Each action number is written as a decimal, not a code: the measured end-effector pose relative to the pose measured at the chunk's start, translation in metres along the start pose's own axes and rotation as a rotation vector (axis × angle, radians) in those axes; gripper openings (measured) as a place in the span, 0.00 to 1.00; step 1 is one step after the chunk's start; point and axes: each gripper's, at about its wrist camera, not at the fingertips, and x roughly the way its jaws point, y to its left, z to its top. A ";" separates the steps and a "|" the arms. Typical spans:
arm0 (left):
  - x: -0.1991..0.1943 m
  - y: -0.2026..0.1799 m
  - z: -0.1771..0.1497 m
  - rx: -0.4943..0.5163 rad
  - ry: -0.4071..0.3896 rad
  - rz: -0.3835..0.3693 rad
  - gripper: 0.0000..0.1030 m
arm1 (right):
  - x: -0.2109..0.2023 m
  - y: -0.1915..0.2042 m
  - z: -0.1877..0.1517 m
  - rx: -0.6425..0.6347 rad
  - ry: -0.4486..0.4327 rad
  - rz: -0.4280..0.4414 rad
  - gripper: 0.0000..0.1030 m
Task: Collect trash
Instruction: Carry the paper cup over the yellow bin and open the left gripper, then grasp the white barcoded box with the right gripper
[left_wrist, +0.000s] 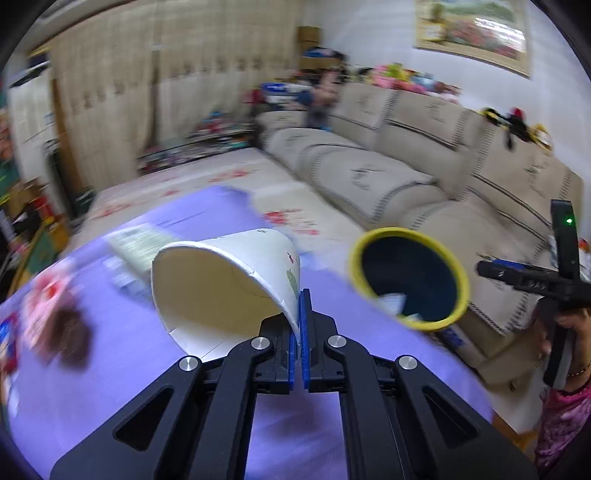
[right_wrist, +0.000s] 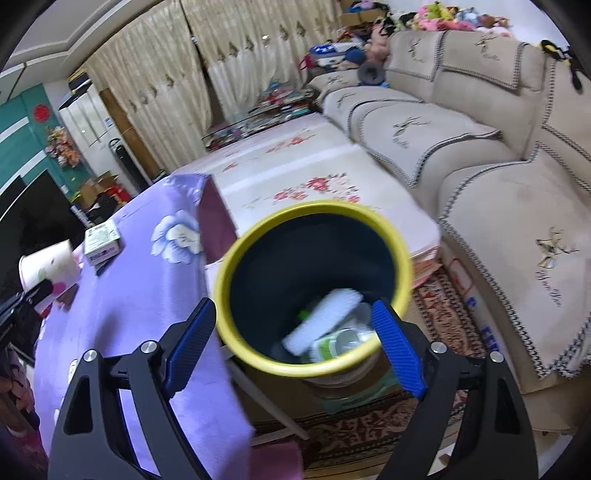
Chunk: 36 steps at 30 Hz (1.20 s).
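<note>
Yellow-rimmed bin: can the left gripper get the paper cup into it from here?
Probably yes. The left gripper is shut on the paper cup; the bin lies to its right, mouth open, with nothing visible between. The right gripper hangs open above the bin and might crowd it.

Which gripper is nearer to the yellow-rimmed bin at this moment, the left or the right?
Right. The right gripper is open directly over the bin; the left gripper, holding the paper cup, is off beside it.
</note>
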 end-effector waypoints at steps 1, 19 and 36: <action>0.010 -0.014 0.008 0.024 0.004 -0.031 0.03 | -0.004 -0.006 0.000 0.006 -0.008 -0.015 0.79; 0.178 -0.137 0.062 0.093 0.140 -0.241 0.68 | -0.022 -0.065 -0.008 0.090 -0.012 -0.108 0.79; -0.049 0.076 -0.024 -0.091 -0.202 0.136 0.86 | 0.025 0.040 0.016 -0.104 0.046 0.029 0.79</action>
